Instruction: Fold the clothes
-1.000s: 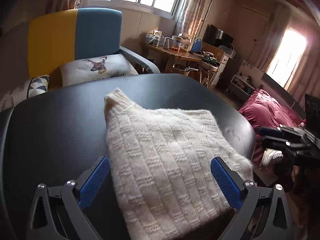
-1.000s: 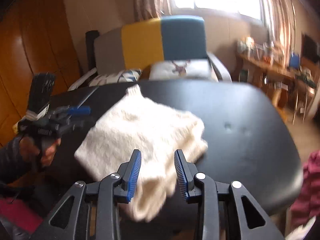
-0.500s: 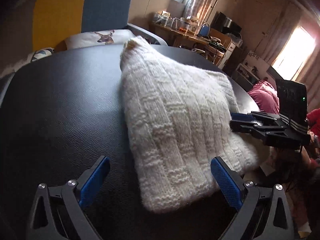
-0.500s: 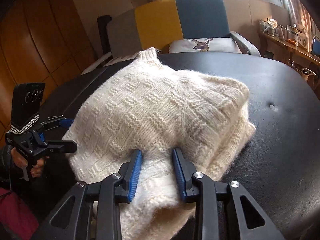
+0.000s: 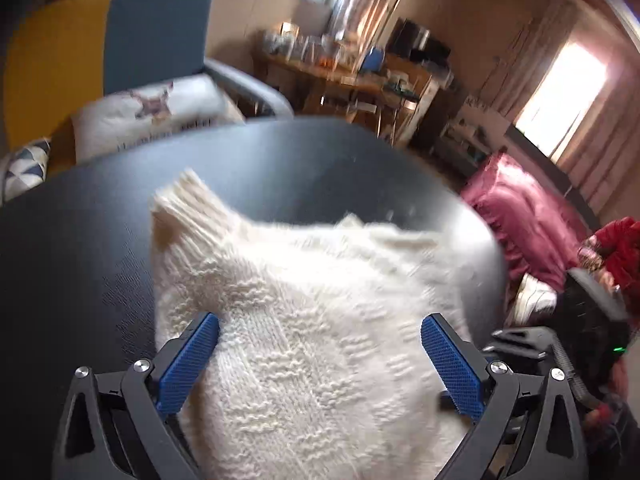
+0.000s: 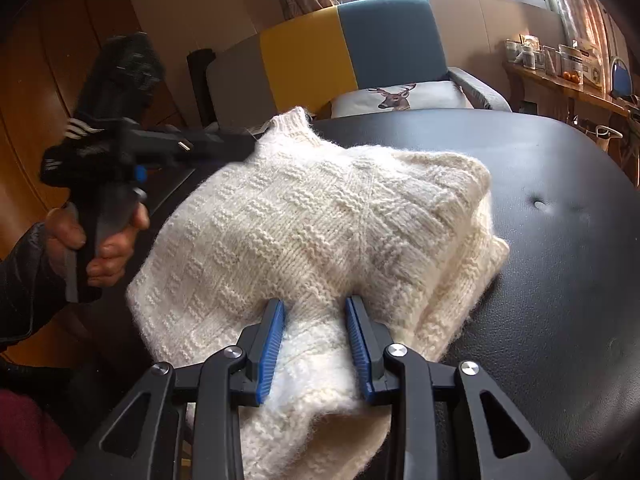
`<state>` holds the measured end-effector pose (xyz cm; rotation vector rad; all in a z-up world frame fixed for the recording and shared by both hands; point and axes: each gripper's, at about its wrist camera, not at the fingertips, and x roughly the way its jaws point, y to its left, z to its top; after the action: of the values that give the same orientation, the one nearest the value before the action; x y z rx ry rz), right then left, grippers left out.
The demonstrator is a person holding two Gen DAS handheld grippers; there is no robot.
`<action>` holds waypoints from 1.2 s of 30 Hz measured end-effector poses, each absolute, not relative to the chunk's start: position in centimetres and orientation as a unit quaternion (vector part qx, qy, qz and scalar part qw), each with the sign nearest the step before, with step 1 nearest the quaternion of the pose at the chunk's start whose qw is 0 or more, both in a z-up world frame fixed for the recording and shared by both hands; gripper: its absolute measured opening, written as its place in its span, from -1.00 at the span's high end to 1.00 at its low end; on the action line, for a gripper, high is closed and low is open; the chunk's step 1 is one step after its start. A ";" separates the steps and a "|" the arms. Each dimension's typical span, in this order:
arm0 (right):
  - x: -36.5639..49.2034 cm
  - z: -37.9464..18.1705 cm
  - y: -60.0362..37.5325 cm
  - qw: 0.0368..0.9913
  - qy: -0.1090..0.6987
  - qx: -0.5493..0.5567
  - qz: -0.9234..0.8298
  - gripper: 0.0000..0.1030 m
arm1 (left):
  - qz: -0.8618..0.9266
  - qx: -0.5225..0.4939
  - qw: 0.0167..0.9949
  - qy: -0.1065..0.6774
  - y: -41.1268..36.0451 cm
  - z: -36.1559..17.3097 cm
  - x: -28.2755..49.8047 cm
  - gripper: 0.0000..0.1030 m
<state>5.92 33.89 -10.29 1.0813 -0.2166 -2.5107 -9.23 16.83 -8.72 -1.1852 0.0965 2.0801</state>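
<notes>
While lying folded, the sweater [image 6: 320, 236] points collar-first toward the armchair [image 6: 384, 40].

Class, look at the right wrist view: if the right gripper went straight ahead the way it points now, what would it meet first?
The white knitted sweater. The right gripper already has sweater fabric between its blue pads, which are not fully closed; straight ahead it would push into the folded bulk on the black table. Depth is uncertain.

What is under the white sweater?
The white sweater lies folded on the black padded table; its own lower layers show at the right edge. Anything beneath them is covered.
</notes>
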 end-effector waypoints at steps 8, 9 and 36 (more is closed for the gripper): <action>5.7 -10.5 34.3 0.202 -0.104 0.384 -0.895 0.38 | 0.831 -0.431 0.350 0.032 15.8 -8.6 -8.3 -1.00; 5.7 -10.4 34.4 0.202 -0.110 0.385 -0.894 0.39 | 0.837 -0.425 0.345 0.028 15.5 -8.1 -8.0 -1.00; 1.8 -13.1 40.2 0.153 -0.369 0.435 -0.807 -0.79 | 0.726 -0.565 0.380 -0.096 11.8 -10.7 -10.7 -1.00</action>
<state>1.79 40.24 -13.12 1.2492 -1.0578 -2.3151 -10.70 11.81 -10.71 -1.4434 -0.2455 1.8545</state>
